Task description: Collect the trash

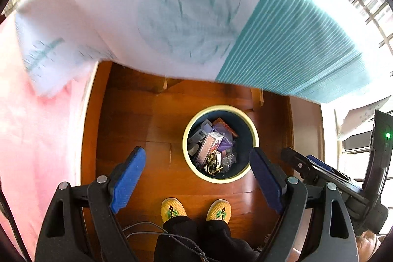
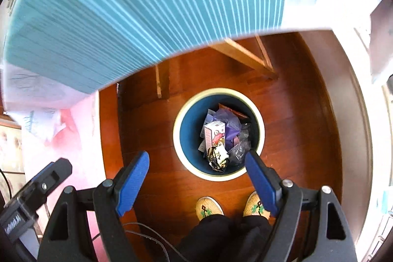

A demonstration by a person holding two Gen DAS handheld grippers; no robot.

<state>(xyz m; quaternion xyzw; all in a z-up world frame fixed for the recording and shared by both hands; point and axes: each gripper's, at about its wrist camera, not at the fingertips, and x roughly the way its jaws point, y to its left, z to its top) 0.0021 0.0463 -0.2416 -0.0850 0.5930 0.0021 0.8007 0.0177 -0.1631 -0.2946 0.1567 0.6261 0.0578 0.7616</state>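
Looking down on a reddish wooden floor (image 1: 137, 119), with a trash-filled bin (image 1: 220, 143) sitting near two yellow slippers (image 1: 173, 209). Hovering above with left gripper (image 1: 197, 172) and right gripper (image 2: 197, 176) both spread wide, empty. Hanging overhead, a blurred white-and-teal package (image 2: 137, 6).

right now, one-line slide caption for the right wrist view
Open right claw above a trash-filled round bin on the wooden floor, a blurred teal-striped sheet overhead.

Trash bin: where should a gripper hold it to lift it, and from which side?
Take the trash bin by its cream rim, coming straight down from above, with the wall between the jaws. It stands upright and open, and its round body looks too wide to span. Its left stretch in the right wrist view seems best: no trash against the wall there.
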